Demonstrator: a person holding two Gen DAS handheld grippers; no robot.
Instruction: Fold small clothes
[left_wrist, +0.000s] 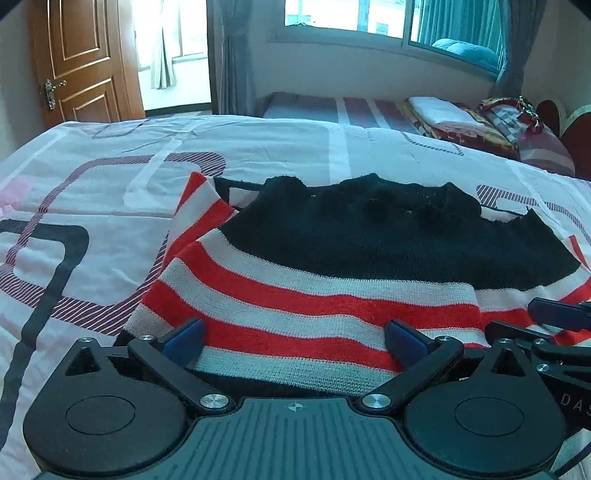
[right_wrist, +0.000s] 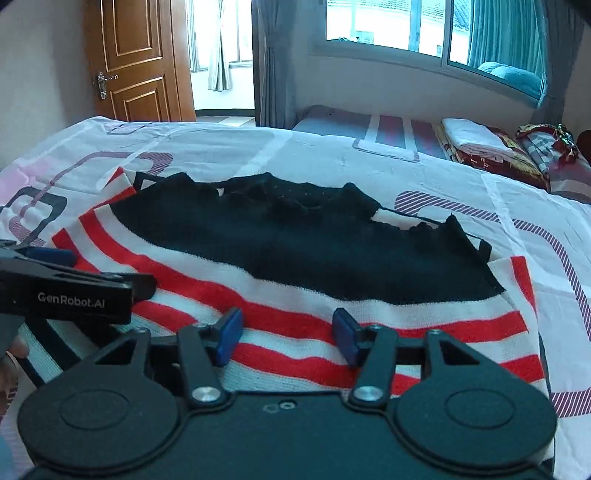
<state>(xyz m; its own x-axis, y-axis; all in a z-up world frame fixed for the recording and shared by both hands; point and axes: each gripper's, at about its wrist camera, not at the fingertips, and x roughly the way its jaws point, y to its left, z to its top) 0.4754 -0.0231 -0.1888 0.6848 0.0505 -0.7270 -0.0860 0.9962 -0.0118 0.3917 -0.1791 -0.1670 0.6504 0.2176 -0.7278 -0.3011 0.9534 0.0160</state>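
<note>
A small knitted sweater (left_wrist: 332, 302) with red and white stripes and a black upper part lies flat on the bed; it also shows in the right wrist view (right_wrist: 295, 295). My left gripper (left_wrist: 293, 338) is open, its blue pads apart over the sweater's near striped edge, holding nothing. My right gripper (right_wrist: 288, 338) is open too, over the striped part further right. The right gripper's fingers (left_wrist: 554, 315) show at the right edge of the left wrist view. The left gripper (right_wrist: 66, 291) shows at the left of the right wrist view.
The bed cover (left_wrist: 110, 206) is white and pink with dark rounded-rectangle patterns. Folded bedding and pillows (left_wrist: 480, 125) lie at the far right. A wooden door (left_wrist: 85, 62) and curtained windows (left_wrist: 369, 18) stand behind the bed.
</note>
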